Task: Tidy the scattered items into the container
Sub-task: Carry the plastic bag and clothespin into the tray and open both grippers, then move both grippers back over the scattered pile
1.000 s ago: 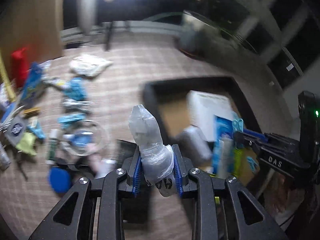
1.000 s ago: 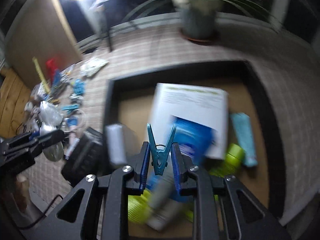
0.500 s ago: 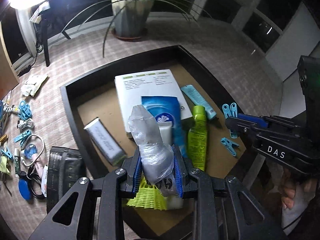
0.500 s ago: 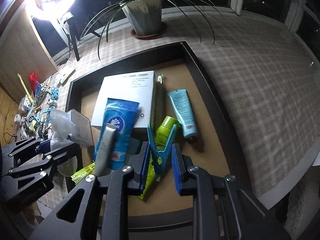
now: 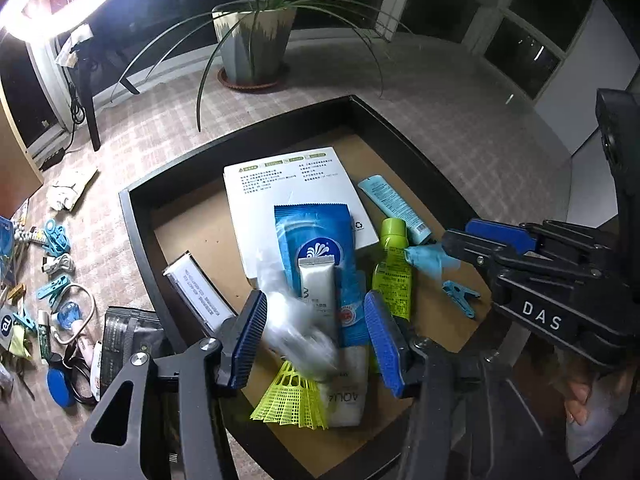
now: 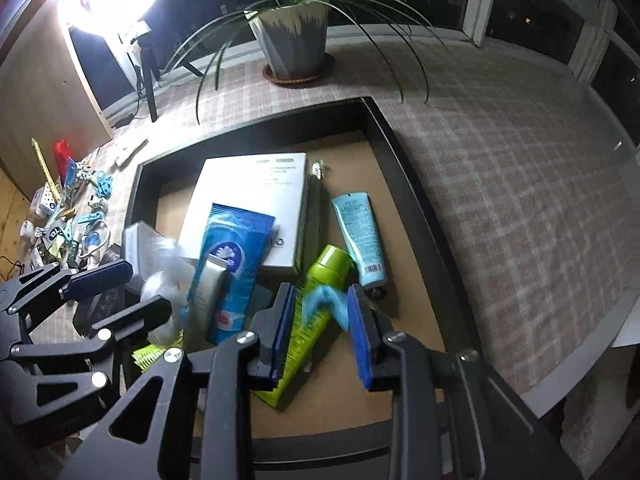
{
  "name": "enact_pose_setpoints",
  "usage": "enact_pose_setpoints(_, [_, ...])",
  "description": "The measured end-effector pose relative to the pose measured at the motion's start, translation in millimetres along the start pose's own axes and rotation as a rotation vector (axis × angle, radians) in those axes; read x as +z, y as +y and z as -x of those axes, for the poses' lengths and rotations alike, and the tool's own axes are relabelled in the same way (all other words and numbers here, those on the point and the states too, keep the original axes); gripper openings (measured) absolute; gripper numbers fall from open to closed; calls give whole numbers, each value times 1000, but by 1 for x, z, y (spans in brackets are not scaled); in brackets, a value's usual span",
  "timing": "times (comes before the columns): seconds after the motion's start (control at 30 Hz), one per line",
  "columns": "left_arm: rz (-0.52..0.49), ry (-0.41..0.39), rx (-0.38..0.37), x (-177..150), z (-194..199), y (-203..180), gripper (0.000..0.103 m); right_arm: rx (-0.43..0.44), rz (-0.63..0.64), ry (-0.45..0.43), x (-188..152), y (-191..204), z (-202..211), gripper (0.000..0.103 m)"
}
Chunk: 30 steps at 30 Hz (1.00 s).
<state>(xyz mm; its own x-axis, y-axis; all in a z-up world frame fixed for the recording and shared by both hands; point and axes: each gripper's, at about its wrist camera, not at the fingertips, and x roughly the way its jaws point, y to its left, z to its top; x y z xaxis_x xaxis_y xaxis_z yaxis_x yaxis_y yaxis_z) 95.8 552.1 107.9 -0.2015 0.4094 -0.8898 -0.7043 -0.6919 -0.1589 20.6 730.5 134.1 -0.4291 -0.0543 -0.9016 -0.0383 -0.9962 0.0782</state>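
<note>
Both grippers hang over the black tray (image 5: 136,232) with its brown floor. My left gripper (image 5: 316,340) has its jaws opening; a crumpled clear plastic bag (image 5: 292,328) shows blurred between the blue pads, free of the right one, above a white tube (image 5: 318,288) and a yellow shuttlecock (image 5: 292,396). The jaws of my right gripper (image 6: 322,328) are opening too, and a teal clothes peg (image 6: 324,304), blurred, hangs loose between its pads over a green bottle (image 6: 320,280). The left wrist view shows the peg (image 5: 430,258) at the right gripper's (image 5: 460,236) tips.
The tray (image 6: 404,152) also holds a white box (image 5: 296,184), a blue wipes pack (image 5: 316,236), a teal tube (image 6: 358,224) and another peg (image 5: 460,296). Several small items (image 5: 56,280) and a black pouch (image 5: 124,340) lie left of it. A potted plant (image 5: 252,48) stands behind.
Both grippers swung from the cluttered side to above the tray, then their jaws widened. The bag and the peg, gripped before, now show blurred and loose between the pads.
</note>
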Motion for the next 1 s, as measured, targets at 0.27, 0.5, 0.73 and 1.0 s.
enact_pose_setpoints(0.27, [54, -16, 19, 0, 13, 30, 47, 34, 45, -4, 15, 28, 1, 27])
enact_pose_setpoints(0.5, [161, -47, 78, -13, 39, 102, 46, 88, 134, -7, 29, 90, -1, 27])
enact_pose_setpoints(0.73, [297, -80, 153, -40, 78, 203, 46, 133, 261, -20, 46, 181, 0, 27])
enact_pose_setpoints(1.0, [434, -136, 265, -63, 128, 345, 46, 180, 352, 1, 70, 273, -14, 29])
